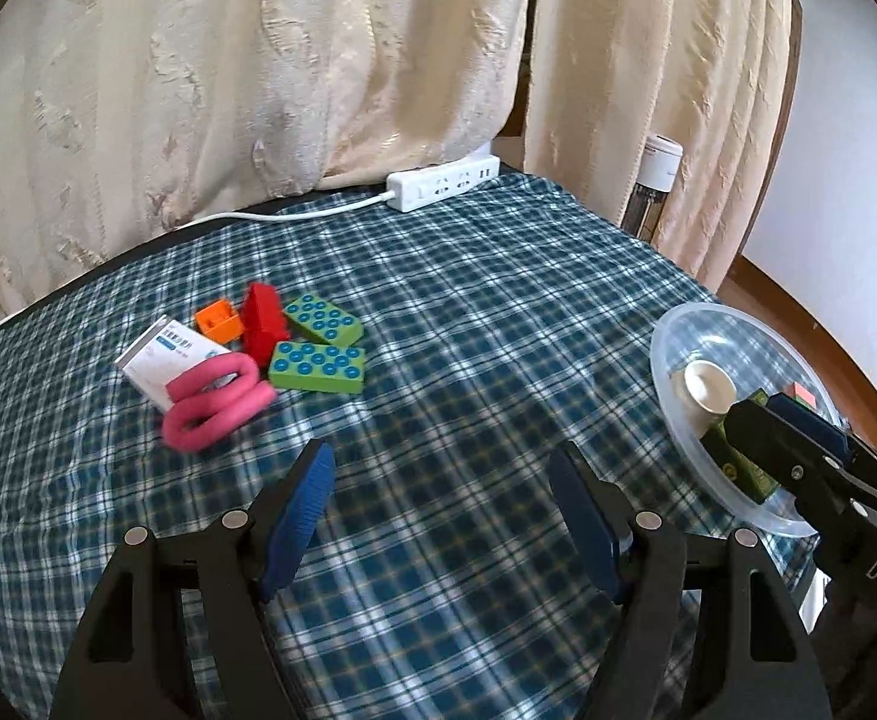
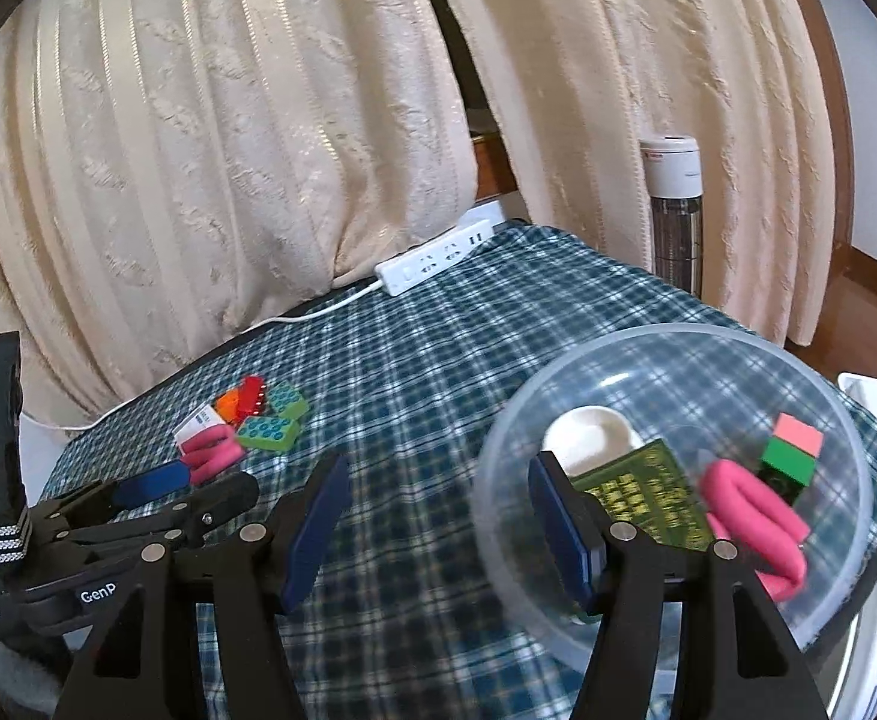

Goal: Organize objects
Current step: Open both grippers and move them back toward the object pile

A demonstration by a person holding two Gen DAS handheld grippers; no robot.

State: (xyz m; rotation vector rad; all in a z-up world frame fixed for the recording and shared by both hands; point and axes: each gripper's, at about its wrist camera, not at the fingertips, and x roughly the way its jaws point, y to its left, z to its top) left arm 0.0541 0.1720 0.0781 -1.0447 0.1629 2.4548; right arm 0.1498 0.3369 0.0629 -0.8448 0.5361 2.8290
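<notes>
here the clear plastic bowl (image 2: 672, 360) on the plaid cloth (image 1: 468, 300) holds a white cup (image 2: 594, 429), green printed box (image 2: 648, 495), pink foam loop (image 2: 750, 516) and pink-green cube (image 2: 792, 450). studded green bricks (image 1: 318, 351), red and orange blocks, a white carton (image 1: 162, 357) and another foam loop cluster well apart. left gripper (image 1: 441, 504) and right gripper (image 2: 438, 510) both gape wide, holding nothing.

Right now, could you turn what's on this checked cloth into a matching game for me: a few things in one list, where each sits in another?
Things:
1. white cup
2. orange block
3. power strip
4. white box

Places:
A. far edge of the cloth, by the curtain
B. inside the clear bowl
C. partly under the pink loop
D. beside the red block

Pairs: 1-B, 2-D, 3-A, 4-C
</notes>
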